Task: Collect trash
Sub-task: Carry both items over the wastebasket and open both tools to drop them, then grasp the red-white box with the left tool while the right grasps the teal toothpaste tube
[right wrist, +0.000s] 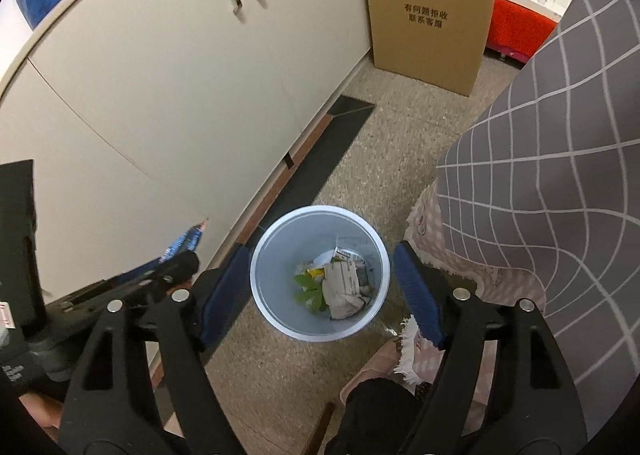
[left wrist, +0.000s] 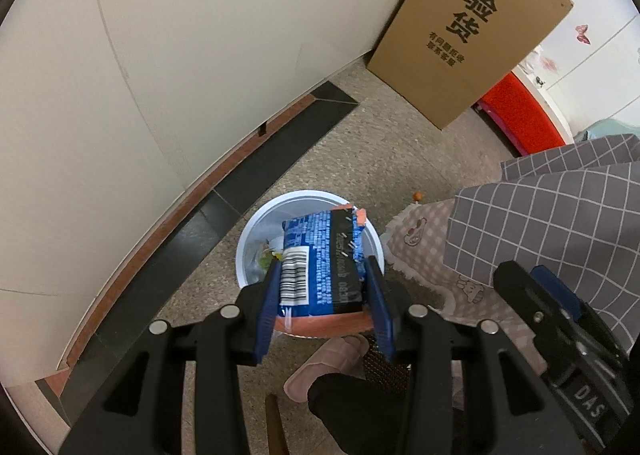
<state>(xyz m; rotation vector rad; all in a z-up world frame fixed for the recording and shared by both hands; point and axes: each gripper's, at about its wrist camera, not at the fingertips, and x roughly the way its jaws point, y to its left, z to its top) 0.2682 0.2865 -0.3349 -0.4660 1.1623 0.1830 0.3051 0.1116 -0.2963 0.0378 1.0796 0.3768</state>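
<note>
My left gripper (left wrist: 322, 279) is shut on a blue snack wrapper (left wrist: 320, 259) with a barcode and orange edges. It holds the wrapper right above the white trash bin (left wrist: 256, 227) on the floor. My right gripper (right wrist: 320, 287) is open and empty, high above the same bin (right wrist: 276, 319). Crumpled paper (right wrist: 344, 287) and green leaves (right wrist: 308, 291) lie in the bin. The left gripper with the wrapper (right wrist: 184, 243) shows at the left of the right wrist view.
A cream cabinet (right wrist: 160, 87) runs along the left. A tall cardboard box (right wrist: 428, 7) stands at the back. A grey checked cloth (right wrist: 540, 195) and a pink fringed cloth (left wrist: 424, 239) hang at the right. A pink slipper (left wrist: 328, 367) is by the bin.
</note>
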